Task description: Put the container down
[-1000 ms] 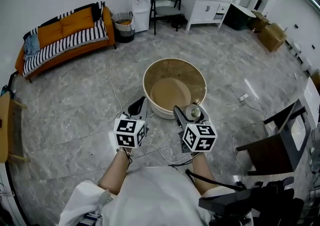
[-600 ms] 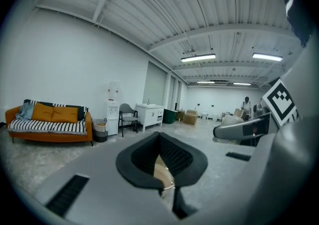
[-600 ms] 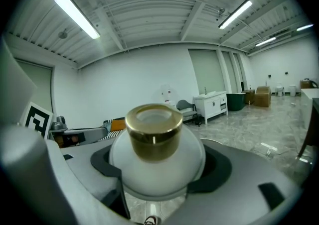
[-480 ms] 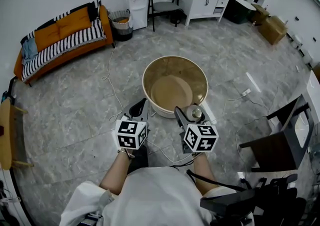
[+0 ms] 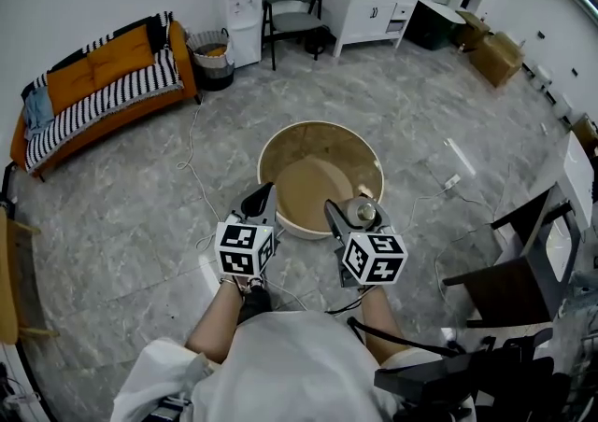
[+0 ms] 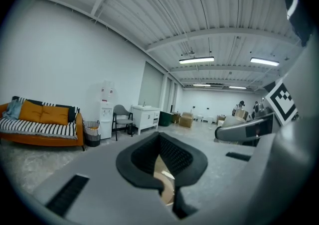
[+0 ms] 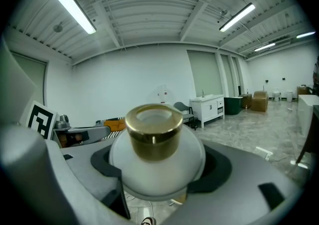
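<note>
My right gripper point(image 5: 348, 216) is shut on a white rounded container point(image 5: 361, 214) with a gold cap. It holds the container in the air by the near right rim of a big round tan basin point(image 5: 273, 146) that stands on the floor. In the right gripper view the container point(image 7: 155, 152) fills the space between the dark pads point(image 7: 101, 163), cap point(image 7: 153, 130) pointing up. My left gripper point(image 5: 259, 199) hangs level with it by the basin's near left rim, jaws together and nothing in them. In the left gripper view its pads point(image 6: 137, 162) meet at the tips.
Grey marble floor with loose white cables point(image 5: 194, 177) left of the basin. An orange striped sofa point(image 5: 93, 84), a waste basket point(image 5: 210, 49), a water dispenser point(image 5: 241, 17), a chair point(image 5: 285, 7) and a white cabinet point(image 5: 364, 2) line the far wall. A dark chair point(image 5: 519, 271) stands at the right.
The room has slid back and left in the head view and the basin now lies closer under the grippers. Both grippers keep their pose, and the right one still holds the container.
</note>
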`<state>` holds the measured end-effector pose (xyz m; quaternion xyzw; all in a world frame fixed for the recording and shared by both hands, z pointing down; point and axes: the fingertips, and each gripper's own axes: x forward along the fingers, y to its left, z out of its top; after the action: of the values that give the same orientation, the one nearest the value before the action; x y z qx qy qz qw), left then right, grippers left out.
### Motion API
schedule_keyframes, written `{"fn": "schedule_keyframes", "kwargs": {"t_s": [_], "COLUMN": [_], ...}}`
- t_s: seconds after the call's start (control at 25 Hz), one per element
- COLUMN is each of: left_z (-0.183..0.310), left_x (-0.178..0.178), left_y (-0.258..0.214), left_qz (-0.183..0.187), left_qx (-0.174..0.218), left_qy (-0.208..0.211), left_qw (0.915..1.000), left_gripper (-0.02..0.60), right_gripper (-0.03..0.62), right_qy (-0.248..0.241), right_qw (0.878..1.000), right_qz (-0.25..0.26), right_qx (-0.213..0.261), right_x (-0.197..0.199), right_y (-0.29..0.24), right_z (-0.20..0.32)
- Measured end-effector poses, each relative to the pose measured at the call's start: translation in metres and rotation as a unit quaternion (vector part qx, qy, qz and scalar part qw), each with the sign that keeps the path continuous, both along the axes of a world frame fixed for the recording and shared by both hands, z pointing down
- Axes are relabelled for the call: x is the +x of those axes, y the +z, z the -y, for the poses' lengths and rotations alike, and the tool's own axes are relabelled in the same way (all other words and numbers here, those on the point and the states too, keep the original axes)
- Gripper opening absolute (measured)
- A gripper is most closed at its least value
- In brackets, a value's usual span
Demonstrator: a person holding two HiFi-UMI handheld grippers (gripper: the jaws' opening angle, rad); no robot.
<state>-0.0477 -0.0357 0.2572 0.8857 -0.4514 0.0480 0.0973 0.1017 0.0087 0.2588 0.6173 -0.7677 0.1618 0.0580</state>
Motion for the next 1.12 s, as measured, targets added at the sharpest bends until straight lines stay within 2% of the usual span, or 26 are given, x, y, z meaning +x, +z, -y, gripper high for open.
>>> {"fn": "schedule_keyframes", "kwargs": {"t_s": [0.24,0.72,0.88,1.12], "left_z": [0.056,0.168,0.191,0.211], "left_x": [0.002,0.014,0.014,0.024], "left_y": [-0.006,-0.01,0.005,0.041], "left_qz": [-0.004,-0.004,0.0,0.002], "left_qx": [0.001,0.007,-0.005,-0.044], "left_qy": [0.018,0.074,0.085,0.094], "left_qw": [0.9998,0.9972,0.9963,0.9946], "left_gripper": [0.002,0.002,0.002,0.002], "right_gripper": [0.36,0.36,0.36,0.36], "right_qy": [0.015,0.079,0.095,0.107], "right_qw": [1.0,0.997,0.995,0.994], "right_qz": [-0.007,0.01,0.025,0.024], "right_qx": [-0.001,0.005,0.003,-0.02], "right_x": [-0.001,0.01,0.009,0.02], "right_y": [-0.007,-0.01,-0.008,0.008], "right_z": [0.047,0.139,0.151,0.164]}}
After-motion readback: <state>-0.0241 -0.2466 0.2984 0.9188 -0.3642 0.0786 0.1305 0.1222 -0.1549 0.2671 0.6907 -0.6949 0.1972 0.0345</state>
